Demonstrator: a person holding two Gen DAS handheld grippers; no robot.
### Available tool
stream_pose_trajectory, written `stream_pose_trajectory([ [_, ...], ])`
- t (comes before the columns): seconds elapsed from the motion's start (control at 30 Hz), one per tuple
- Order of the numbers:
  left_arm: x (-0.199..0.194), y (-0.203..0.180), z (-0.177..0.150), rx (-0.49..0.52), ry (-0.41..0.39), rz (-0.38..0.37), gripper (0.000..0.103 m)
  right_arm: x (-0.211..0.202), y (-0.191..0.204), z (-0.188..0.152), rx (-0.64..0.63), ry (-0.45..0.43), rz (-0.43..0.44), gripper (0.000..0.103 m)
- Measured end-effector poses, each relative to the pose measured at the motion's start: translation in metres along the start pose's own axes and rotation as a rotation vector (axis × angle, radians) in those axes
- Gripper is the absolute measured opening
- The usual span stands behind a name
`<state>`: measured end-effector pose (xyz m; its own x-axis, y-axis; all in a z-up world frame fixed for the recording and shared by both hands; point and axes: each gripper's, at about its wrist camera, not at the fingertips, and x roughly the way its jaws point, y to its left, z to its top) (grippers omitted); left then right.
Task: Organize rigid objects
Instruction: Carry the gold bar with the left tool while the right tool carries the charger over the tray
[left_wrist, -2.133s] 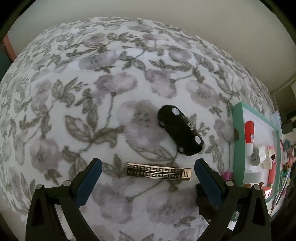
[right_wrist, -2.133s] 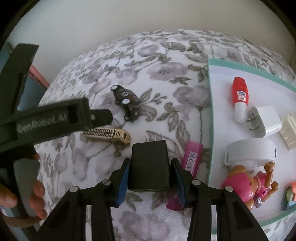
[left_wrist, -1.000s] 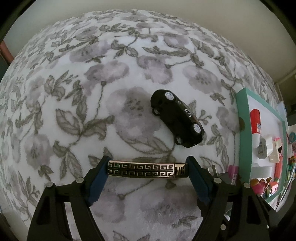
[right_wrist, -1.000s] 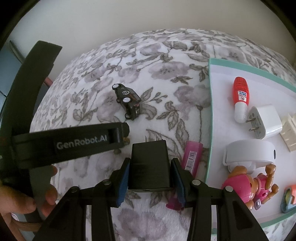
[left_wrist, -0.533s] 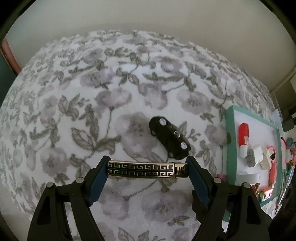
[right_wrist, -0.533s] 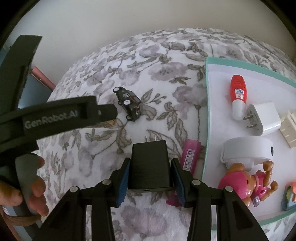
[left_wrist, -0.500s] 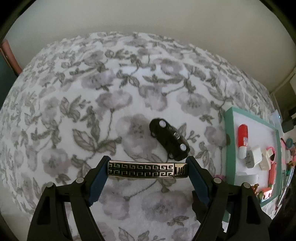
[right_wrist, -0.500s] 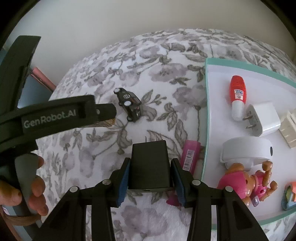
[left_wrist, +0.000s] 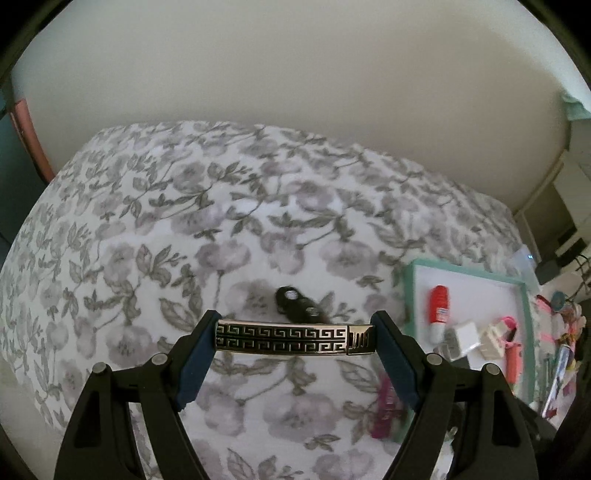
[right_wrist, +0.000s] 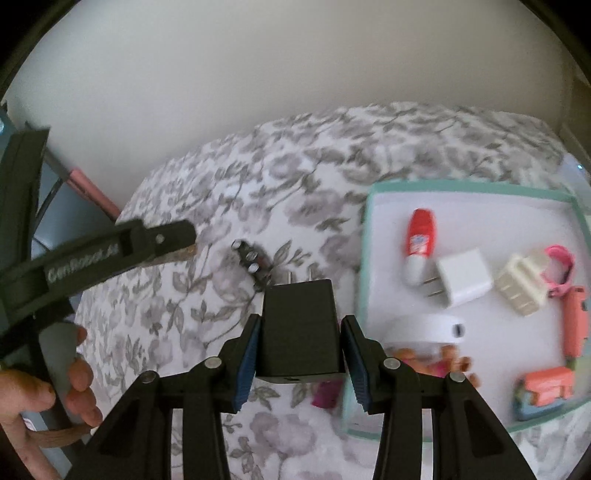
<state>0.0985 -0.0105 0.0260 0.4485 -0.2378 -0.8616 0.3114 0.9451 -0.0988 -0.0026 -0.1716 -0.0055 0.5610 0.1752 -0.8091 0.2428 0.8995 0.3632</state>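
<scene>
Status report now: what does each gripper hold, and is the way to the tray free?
Left gripper shut on patterned metal bar. Right gripper shut on black charger. Tray partly filled; far half bare. Toy car on cloth, clear of path.

Toy car (left_wrist: 299, 308): near half hidden behind the patterned metal bar (left_wrist: 295, 338). Pink tube (right_wrist: 325, 393): mostly covered by the right gripper's (right_wrist: 299, 349) black charger (right_wrist: 299, 332) and fingers. Tray (right_wrist: 364, 258) contents motion-blurred; small items at its far end unidentifiable.

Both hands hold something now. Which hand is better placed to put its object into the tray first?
Right. The right gripper holds the black charger just beside the tray, while the left gripper with the patterned bar is farther away.
</scene>
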Motion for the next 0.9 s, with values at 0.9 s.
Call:
stream_pose_trajectory([
  [0.9, 0.018, -0.195, -0.017, 0.316, 0.028, -0.093, 0.083, -0.072, -0.159, 0.017, 0.291, -0.065, -0.204, 0.046],
])
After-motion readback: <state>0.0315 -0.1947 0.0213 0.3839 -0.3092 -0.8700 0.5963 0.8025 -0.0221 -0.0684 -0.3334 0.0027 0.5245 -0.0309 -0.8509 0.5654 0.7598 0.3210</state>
